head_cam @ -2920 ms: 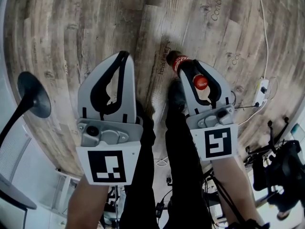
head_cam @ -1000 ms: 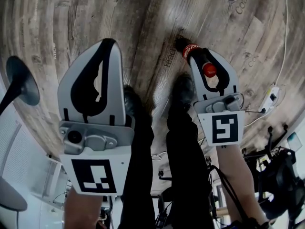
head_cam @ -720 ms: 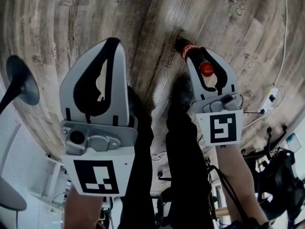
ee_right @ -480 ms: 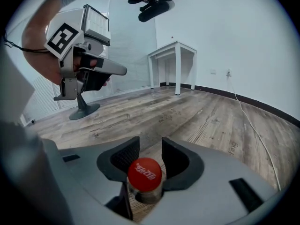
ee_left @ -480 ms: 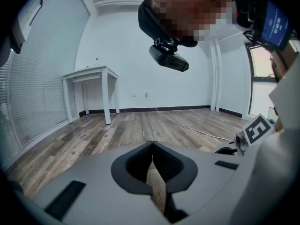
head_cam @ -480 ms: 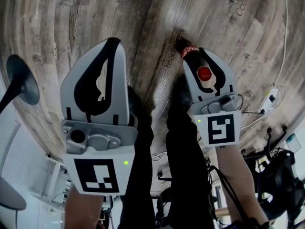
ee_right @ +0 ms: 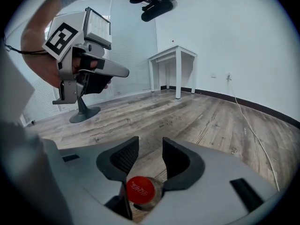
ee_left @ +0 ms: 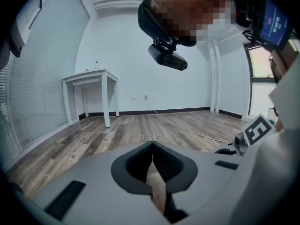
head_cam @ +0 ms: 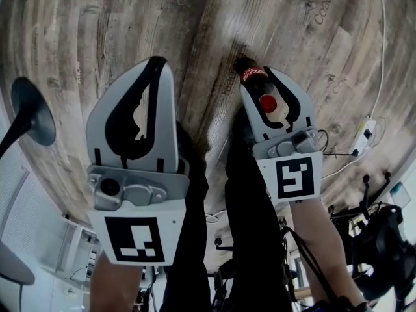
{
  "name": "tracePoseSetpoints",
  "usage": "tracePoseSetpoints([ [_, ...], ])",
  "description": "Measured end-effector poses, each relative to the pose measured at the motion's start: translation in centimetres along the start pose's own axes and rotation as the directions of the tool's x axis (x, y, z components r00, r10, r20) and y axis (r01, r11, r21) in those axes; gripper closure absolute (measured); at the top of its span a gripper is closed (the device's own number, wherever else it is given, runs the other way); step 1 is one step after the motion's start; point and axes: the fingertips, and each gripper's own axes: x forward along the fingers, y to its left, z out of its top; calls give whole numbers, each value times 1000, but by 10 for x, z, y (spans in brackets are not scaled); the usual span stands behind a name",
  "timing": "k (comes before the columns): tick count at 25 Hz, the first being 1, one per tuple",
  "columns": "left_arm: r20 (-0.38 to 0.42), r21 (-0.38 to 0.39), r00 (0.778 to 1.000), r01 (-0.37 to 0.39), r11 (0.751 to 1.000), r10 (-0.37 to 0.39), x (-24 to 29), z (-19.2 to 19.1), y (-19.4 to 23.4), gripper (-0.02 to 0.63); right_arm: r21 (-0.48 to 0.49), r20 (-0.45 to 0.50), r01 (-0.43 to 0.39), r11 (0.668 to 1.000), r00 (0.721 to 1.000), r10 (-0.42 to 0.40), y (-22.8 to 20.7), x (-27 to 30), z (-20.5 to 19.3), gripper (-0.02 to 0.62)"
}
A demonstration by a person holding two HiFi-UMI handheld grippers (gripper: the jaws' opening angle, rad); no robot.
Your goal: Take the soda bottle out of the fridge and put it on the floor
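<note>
Right gripper view: the right gripper (ee_right: 150,146) has just been opening its jaws around the soda bottle (ee_right: 139,190), which looks parked upright on the floor (ee_right: 201,116) and about to be let go, while the left gripper (ee_left: 152,149) hangs closed, empty.

Wooden floor (head_cam: 130,18) carries soda bottle (head_cam: 254,77) and pedestal base (head_cam: 36,119).

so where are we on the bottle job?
Done: bottle is out and looks to stand upright on the floor. In hand: right tool has just been opening its jaws, with the cap between them, unclamped. To do: pull the right tool clear. Left tool is shut, empty.
</note>
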Motion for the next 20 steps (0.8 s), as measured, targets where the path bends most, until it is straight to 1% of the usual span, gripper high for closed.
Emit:
tracePoseSetpoints([
  [11,80,15,997,-14,1000,12,-10,55,6,589,-18,75,37,999,997,-36,-9,-14,65,423],
  [17,100,17,995,-20,1000,18,-18,75,6,589,-15,118,57,998,991,-55,-12,-27,96,431],
  [20,115,15,993,-20,1000,18,-21,88,5,589,-14,147,69,997,987,-67,-14,-35,117,439],
])
